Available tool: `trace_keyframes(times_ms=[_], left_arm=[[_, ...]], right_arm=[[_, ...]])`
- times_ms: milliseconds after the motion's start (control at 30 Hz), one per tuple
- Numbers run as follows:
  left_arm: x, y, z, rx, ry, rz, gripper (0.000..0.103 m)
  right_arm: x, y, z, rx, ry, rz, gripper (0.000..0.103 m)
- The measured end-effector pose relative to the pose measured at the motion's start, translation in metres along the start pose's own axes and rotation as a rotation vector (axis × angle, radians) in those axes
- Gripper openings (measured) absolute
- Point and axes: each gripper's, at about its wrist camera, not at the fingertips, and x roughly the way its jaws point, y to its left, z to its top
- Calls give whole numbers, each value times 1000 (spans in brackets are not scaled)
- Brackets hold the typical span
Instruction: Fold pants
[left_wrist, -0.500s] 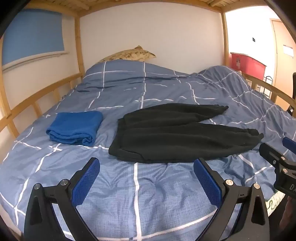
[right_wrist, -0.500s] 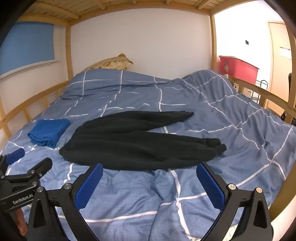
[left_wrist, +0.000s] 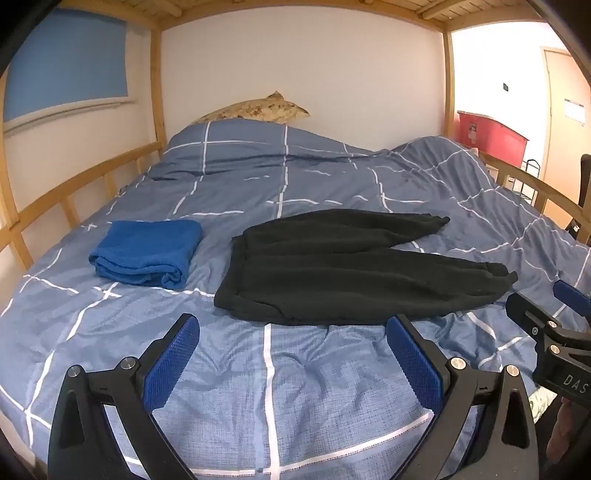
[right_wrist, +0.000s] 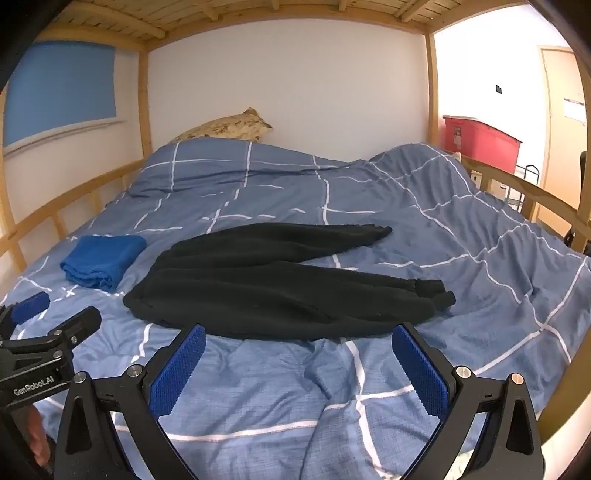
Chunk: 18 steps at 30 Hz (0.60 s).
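Black sweatpants (left_wrist: 351, 269) lie flat mid-bed on the blue checked duvet (left_wrist: 295, 387), waistband at 9 o'clock, cuffs at 3; left hand-held gripper (left_wrist: 291, 354) and right hand-held gripper (right_wrist: 299, 358) both hover short of the near edge, jaws wide, nothing between them. Best bet: pinch waistband and near cuff together, lift only the pants, not the duvet. Folded blue towel (left_wrist: 146, 253) sits just beside the waistband at 9 o'clock; bed rail (right_wrist: 535, 195) at 2 o'clock is well clear.

The left gripper (left_wrist: 291, 354) and the right gripper (right_wrist: 299, 356) were side by side, both tilted downward, each with its blue-padded jaws spread wide and nothing between them.
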Motion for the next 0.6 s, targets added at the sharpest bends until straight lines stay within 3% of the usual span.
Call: trace_keyframes(times_ms=[600], left_arm=[[-1,3,1,5,5,-6,103]], right_arm=[[-1,-1,-1,-5,-7,2,102]])
